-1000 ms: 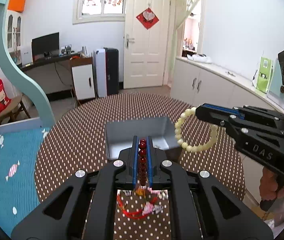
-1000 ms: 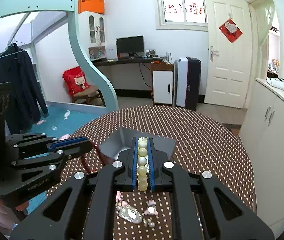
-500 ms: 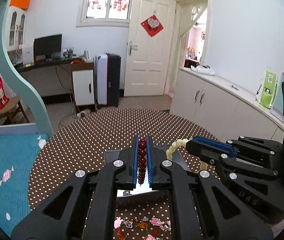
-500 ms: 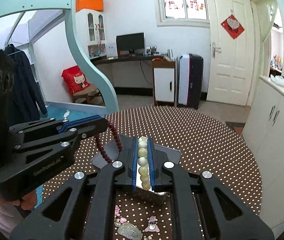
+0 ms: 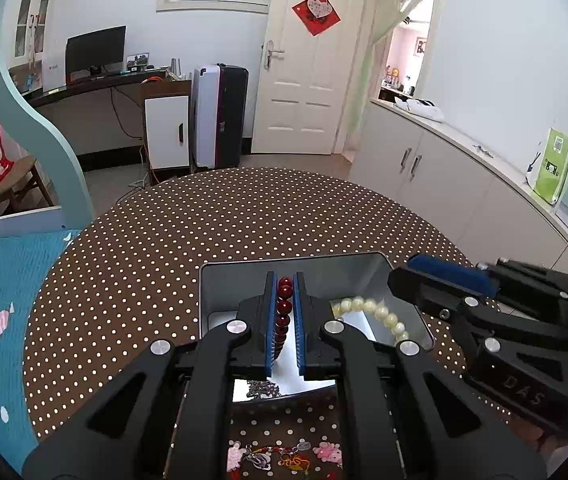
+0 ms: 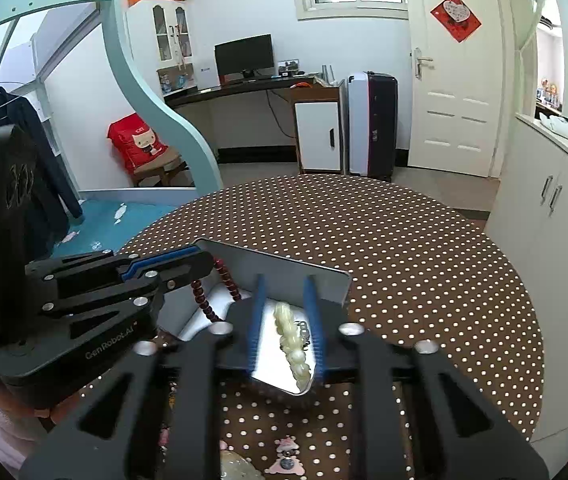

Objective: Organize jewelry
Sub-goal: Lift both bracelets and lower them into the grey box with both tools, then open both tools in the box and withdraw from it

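A shiny metal tray [image 5: 212, 292] [image 6: 324, 280] lies on the dotted table. My left gripper [image 5: 285, 284] is above the tray, jaws slightly parted, with a dark red bead bracelet [image 5: 283, 312] [image 6: 224, 276] still hanging between the pads. My right gripper [image 6: 285, 284] is open over the tray; it also shows in the left wrist view [image 5: 444, 280]. The cream bead bracelet [image 5: 380, 314] [image 6: 294, 338] lies loose in the tray below it. A dark chain [image 5: 262, 388] lies in the tray near its front edge.
Small charms, pink trinkets and a red cord [image 5: 284, 454] lie on the brown polka-dot tablecloth [image 5: 144, 280] in front of the tray. A pale pendant and pink charm [image 6: 284, 456] show near the table's front. White cabinets [image 6: 556, 216] stand to the right.
Both grippers moved forward and down over the tray. My right gripper opened and the cream bracelet dropped into the tray. My left jaws have parted a little around the red bracelet.
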`<state>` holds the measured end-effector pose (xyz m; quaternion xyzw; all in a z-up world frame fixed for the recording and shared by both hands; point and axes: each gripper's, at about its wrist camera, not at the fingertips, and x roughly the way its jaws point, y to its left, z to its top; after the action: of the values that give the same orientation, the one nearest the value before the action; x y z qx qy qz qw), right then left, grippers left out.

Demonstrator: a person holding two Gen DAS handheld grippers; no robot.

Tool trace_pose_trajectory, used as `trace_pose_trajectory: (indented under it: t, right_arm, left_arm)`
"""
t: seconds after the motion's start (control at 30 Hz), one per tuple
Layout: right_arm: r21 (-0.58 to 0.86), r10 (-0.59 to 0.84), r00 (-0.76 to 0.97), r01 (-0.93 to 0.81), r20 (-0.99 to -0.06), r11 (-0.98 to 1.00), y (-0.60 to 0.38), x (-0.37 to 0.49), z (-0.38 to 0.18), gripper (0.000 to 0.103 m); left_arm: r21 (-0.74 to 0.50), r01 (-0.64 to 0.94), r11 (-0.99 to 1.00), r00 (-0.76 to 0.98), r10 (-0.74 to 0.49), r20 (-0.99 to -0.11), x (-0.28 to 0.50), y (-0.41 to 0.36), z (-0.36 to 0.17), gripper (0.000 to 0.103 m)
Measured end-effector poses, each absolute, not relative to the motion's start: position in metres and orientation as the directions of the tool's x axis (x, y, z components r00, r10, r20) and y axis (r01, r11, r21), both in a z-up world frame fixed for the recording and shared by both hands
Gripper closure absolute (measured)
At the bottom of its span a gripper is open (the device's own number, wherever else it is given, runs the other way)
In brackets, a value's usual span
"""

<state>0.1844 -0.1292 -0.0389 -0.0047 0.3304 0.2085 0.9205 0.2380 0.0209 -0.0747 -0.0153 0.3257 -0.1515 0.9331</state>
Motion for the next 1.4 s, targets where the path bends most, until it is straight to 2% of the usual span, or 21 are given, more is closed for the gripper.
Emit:
trace_pose_trajectory:
  t: [0.07, 0.13, 0.7, 0.97, 1.07, 1.23, 1.37, 1.4]
  right_arm:
    - [0.122, 0.366, 0.703, -0.372, -0.610, 0.920, -0.132, 0.183, -0.038, 0.064]
    - [0.121, 0.358, 0.707, -0.363, -0.610, 0.924, -0.134, 0.182, -0.038, 0.054]
    - [0.105, 0.336, 0.727, -0.345, -0.599, 0.933, -0.143, 0.163, -0.032, 0.044]
    - [0.101, 0.356, 0.725, -0.371, -0.589, 0.923, -0.140, 0.147, -0.028, 0.033]
    - [0.096, 0.361, 0.727, -0.380, -0.584, 0.920, -0.137, 0.140, -0.028, 0.022]
    - [0.085, 0.381, 0.722, -0.411, -0.577, 0.908, -0.131, 0.127, -0.028, 0.012]
    - [0.071, 0.380, 0.713, -0.422, -0.589, 0.904, -0.126, 0.120, -0.035, 0.009]
    - [0.072, 0.380, 0.709, -0.423, -0.594, 0.903, -0.125, 0.119, -0.036, 0.008]
  left_arm:
    - [-0.125, 0.272, 0.954, 0.741, -0.291, -0.605, 0.236, 0.021, -0.075, 0.095]
    - [-0.124, 0.271, 0.955, 0.743, -0.289, -0.604, 0.234, 0.022, -0.074, 0.087]
    - [-0.119, 0.253, 0.960, 0.757, -0.273, -0.593, 0.202, 0.027, -0.067, 0.087]
    - [-0.122, 0.241, 0.963, 0.764, -0.266, -0.587, 0.184, 0.034, -0.062, 0.073]
    - [-0.123, 0.232, 0.965, 0.763, -0.259, -0.592, 0.176, 0.038, -0.062, 0.071]
    - [-0.131, 0.212, 0.968, 0.754, -0.247, -0.609, 0.164, 0.047, -0.066, 0.055]
    - [-0.131, 0.184, 0.974, 0.744, -0.225, -0.630, 0.154, 0.058, -0.075, 0.046]
    - [-0.133, 0.168, 0.977, 0.740, -0.214, -0.637, 0.151, 0.062, -0.078, 0.041]
